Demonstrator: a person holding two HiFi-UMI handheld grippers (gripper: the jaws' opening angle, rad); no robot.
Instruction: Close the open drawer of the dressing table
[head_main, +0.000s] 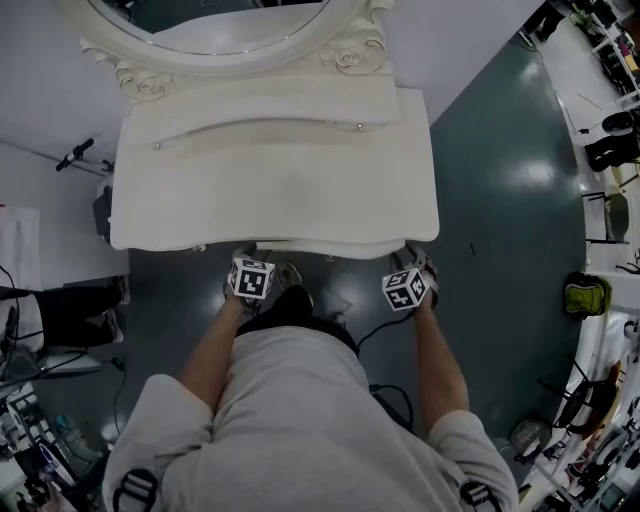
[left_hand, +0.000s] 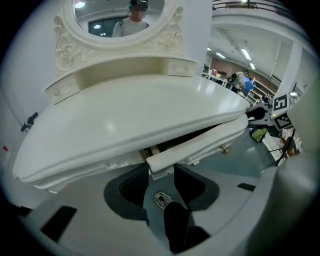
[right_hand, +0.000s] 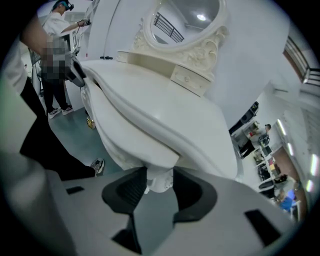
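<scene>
The white dressing table (head_main: 270, 190) stands in front of me, its drawer (head_main: 330, 247) sticking out a little under the front edge. My left gripper (head_main: 250, 272) is at the drawer's left end and my right gripper (head_main: 410, 282) at its right end. In the left gripper view the end of the drawer front (left_hand: 200, 142) fills the gap of the left gripper (left_hand: 161, 172), and both dark pads (left_hand: 132, 187) touch it. In the right gripper view the drawer's other end (right_hand: 159, 175) sits between the right gripper (right_hand: 160, 181) pads (right_hand: 192, 187), touching both.
An oval mirror (head_main: 215, 25) in a carved frame rises at the table's back. My legs and a shoe (left_hand: 162, 200) are just below the drawer. Cables and gear lie on the floor at left (head_main: 40, 350); a green bag (head_main: 587, 295) sits at right. Another person (right_hand: 55, 75) stands beyond the table.
</scene>
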